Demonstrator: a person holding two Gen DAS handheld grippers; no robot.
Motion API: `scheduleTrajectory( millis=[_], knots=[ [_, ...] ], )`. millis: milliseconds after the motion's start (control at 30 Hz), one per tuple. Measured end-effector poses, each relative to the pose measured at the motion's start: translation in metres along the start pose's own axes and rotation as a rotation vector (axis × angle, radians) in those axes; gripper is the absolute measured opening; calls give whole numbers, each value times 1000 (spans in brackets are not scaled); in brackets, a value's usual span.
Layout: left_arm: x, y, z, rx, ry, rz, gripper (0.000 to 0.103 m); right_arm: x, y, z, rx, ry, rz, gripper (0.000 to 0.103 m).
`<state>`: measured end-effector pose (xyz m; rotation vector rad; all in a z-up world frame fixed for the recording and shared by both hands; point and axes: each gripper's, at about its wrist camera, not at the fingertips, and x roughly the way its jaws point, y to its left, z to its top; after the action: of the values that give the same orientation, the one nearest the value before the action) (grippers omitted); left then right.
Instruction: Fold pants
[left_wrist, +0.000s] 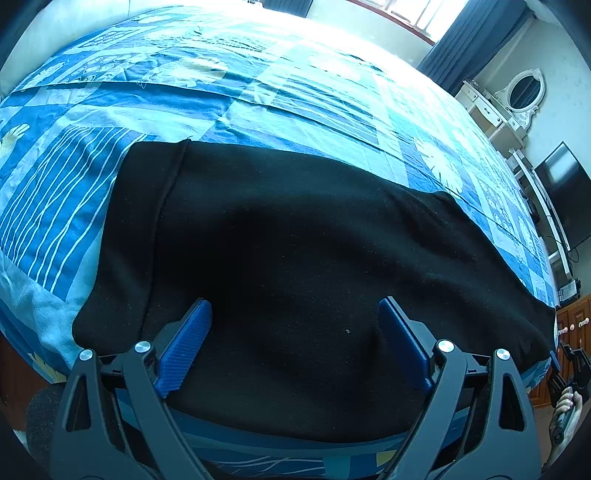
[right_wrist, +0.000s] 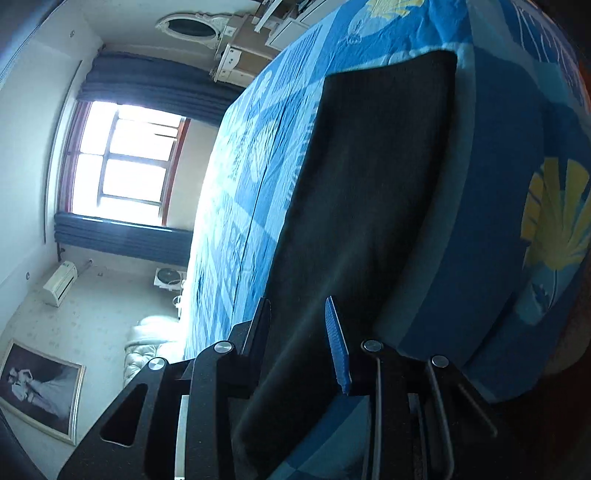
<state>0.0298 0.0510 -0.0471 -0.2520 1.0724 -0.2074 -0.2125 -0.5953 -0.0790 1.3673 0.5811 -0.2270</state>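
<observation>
Black pants lie flat and folded lengthwise near the front edge of a bed with a blue patterned cover. My left gripper is open, its blue pads spread wide just above the near edge of the pants, holding nothing. In the right wrist view the camera is rolled sideways; the pants run away from me along the bed edge. My right gripper is open with the end of the pants between its fingers. The right gripper also shows at the left wrist view's far right.
The bed cover stretches wide beyond the pants. A white dresser with an oval mirror and a dark TV stand at the right wall. A window with dark curtains is behind the bed.
</observation>
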Motion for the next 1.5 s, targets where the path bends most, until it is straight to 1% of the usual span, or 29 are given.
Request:
scheduleTrajectory(
  millis=[67,133,200,267,333,367,400,500,567,600,633,700,733,833,900,967,1067,1233,1333,1367,1400,1433,1500],
  knots=[
    [0,0,0,-1,0,-1,91,20,0,-22,19,105,10,32],
    [-1,0,-1,2,-1,2,91,38,1,-41,18,186,0,32],
    [0,-2,-2,8,-2,9,91,51,2,-56,4,227,0,32],
    [0,-3,-3,16,-3,16,91,61,7,-62,-28,240,3,32],
    [0,-4,-4,21,-4,19,91,66,14,-62,-46,225,-1,32],
    [-1,-4,-4,21,-4,20,91,68,17,-62,-58,222,1,33],
    [0,-4,-4,20,-5,19,91,71,21,-62,-78,223,1,38],
    [0,-5,-5,19,-5,22,91,78,23,-61,-108,209,-14,38],
    [0,-5,-5,23,-5,27,91,76,31,-64,-157,210,-32,32],
    [0,-5,-5,24,-5,28,91,73,38,-68,-197,214,-30,20],
    [0,-5,-5,24,-5,27,91,71,45,-71,-234,210,-22,11],
    [0,-6,-6,24,-6,27,91,63,56,-72,-284,198,-16,8],
    [0,-6,-6,23,-6,28,91,61,58,-70,-285,203,-18,7],
    [0,-6,-6,27,-6,32,92,62,45,-71,-236,238,-43,6],
    [0,-6,-6,31,-6,32,92,68,32,-73,-232,251,-84,6],
    [0,-6,-6,33,-5,29,92,70,20,-72,-214,260,-95,6],
    [0,-5,-6,31,-4,27,92,68,30,-71,-295,254,-120,6],
    [0,-6,-7,41,-5,32,92,65,47,-69,-399,290,-171,10],
    [1,-7,-8,45,-6,34,92,60,56,-66,-462,296,-202,11],
    [1,-7,-9,46,-7,34,93,58,61,-67,-485,298,-191,11],
    [1,-7,-9,47,-7,35,94,57,65,-70,-493,308,-161,11],
    [2,-8,-9,48,-8,35,94,62,70,-75,-488,337,-115,11],
    [3,-9,-9,56,-10,39,95,73,70,-87,-459,430,-20,11]
  ],
)
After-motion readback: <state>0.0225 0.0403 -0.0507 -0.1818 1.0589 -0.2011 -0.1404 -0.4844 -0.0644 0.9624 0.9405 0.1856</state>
